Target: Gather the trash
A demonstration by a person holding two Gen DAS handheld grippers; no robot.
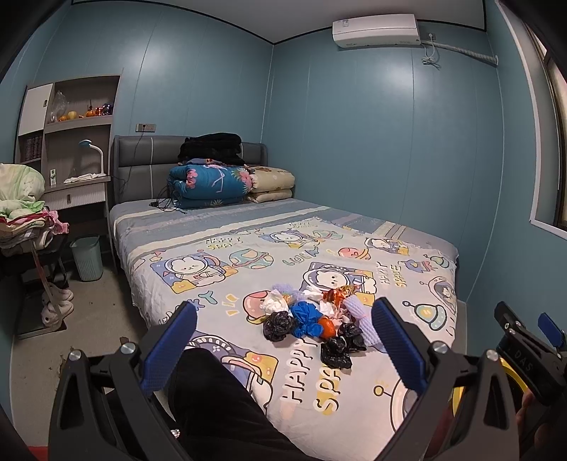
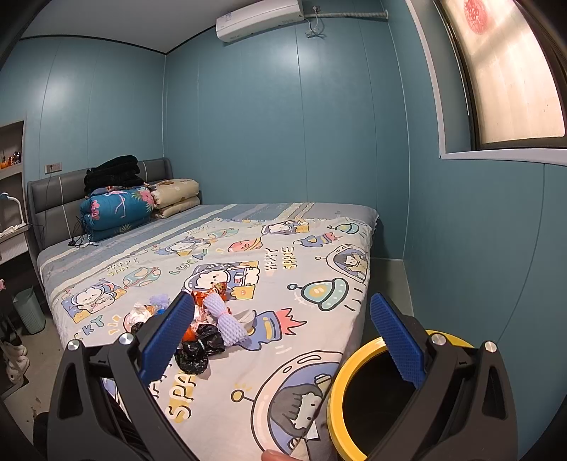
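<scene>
from my right wrist view the yellow bin is cut off by the bottom edge and partly hidden behind my right gripper's finger; my left finger covers part of the trash pile; on the left view the shelf items are too small to identify.

**Bedroom around the bed**

A folded blue floral quilt lies at the bed's head end against the grey headboard, black clothing on top and beige folded blankets beside it. An air conditioner hangs on the far wall. Slippers sit on the floor left of the bed.
</scene>
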